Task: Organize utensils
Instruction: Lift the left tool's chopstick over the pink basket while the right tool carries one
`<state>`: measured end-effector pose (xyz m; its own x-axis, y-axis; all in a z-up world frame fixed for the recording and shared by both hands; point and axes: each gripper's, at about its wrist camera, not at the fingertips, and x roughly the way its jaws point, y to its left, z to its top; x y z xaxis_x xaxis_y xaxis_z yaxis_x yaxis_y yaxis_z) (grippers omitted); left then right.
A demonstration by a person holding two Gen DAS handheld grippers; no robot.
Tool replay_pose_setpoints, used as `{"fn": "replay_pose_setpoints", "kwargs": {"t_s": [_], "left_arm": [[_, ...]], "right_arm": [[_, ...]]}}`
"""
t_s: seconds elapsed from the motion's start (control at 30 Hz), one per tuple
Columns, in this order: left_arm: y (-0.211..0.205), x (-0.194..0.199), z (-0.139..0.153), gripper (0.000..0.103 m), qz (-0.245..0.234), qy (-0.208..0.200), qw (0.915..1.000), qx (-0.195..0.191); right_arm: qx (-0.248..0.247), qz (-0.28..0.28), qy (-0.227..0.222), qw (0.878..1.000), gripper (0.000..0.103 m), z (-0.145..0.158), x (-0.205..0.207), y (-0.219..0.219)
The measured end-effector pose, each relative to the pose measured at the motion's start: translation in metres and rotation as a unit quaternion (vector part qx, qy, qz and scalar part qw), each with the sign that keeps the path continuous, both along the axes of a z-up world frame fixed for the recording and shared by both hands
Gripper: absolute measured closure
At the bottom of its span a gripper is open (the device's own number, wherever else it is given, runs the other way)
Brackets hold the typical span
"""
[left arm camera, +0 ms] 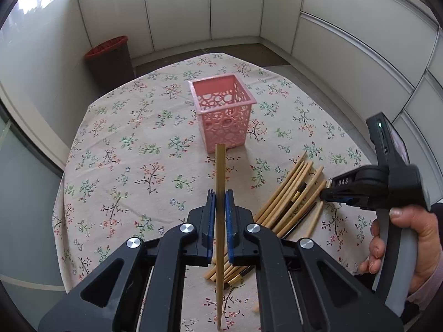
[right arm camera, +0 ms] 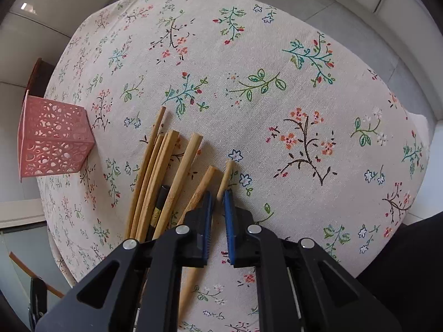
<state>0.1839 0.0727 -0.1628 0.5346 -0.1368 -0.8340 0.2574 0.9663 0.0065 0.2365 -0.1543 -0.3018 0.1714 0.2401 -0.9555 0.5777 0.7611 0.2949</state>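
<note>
My left gripper (left arm camera: 220, 197) is shut on one bamboo chopstick (left arm camera: 220, 171) and holds it upright above the table, just in front of the pink perforated basket (left arm camera: 224, 110). A pile of bamboo chopsticks (left arm camera: 290, 193) lies on the flowered tablecloth to its right. My right gripper (right arm camera: 217, 202) is low over that pile (right arm camera: 163, 177), jaws slightly apart around the end of the rightmost chopstick (right arm camera: 227, 173), not clamped. The right gripper also shows in the left wrist view (left arm camera: 329, 192). The basket (right arm camera: 52, 138) stands at the left in the right wrist view.
The round table has a flowered cloth (left arm camera: 133, 149). A dark bin with a red rim (left arm camera: 110, 58) stands on the floor behind the table. White panelled walls surround the area.
</note>
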Motion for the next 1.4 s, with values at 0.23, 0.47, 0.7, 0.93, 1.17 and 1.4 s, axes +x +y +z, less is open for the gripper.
{"fn": "replay_pose_setpoints", "kwargs": {"t_s": [0.23,0.47,0.7,0.93,1.17,1.4], "left_arm": [[0.003,-0.012,0.013,0.097,0.016,-0.016,0.9995,-0.021],[0.007,-0.029,0.034,0.097,0.046,-0.042,0.9965,-0.055],[0.006,-0.045,0.071,0.097,0.047,-0.061,0.993,-0.09],[0.001,-0.049,0.121,0.097,0.044,-0.105,0.9879,-0.105],[-0.002,-0.03,0.153,0.097,0.048,-0.119,0.9854,-0.112],[-0.002,0.002,0.19,0.097,0.066,-0.16,0.9785,-0.112]], "right_arm": [[0.024,0.02,-0.074,0.997,0.097,0.025,-0.025,-0.024],[-0.002,0.095,-0.184,0.978,0.097,0.096,-0.042,-0.019],[-0.028,0.161,-0.268,0.95,0.097,0.16,-0.07,-0.011],[-0.039,0.182,-0.315,0.931,0.097,0.205,-0.078,-0.015],[-0.034,0.185,-0.34,0.921,0.097,0.245,-0.065,-0.027],[-0.026,0.155,-0.381,0.911,0.097,0.286,-0.045,-0.047]]}}
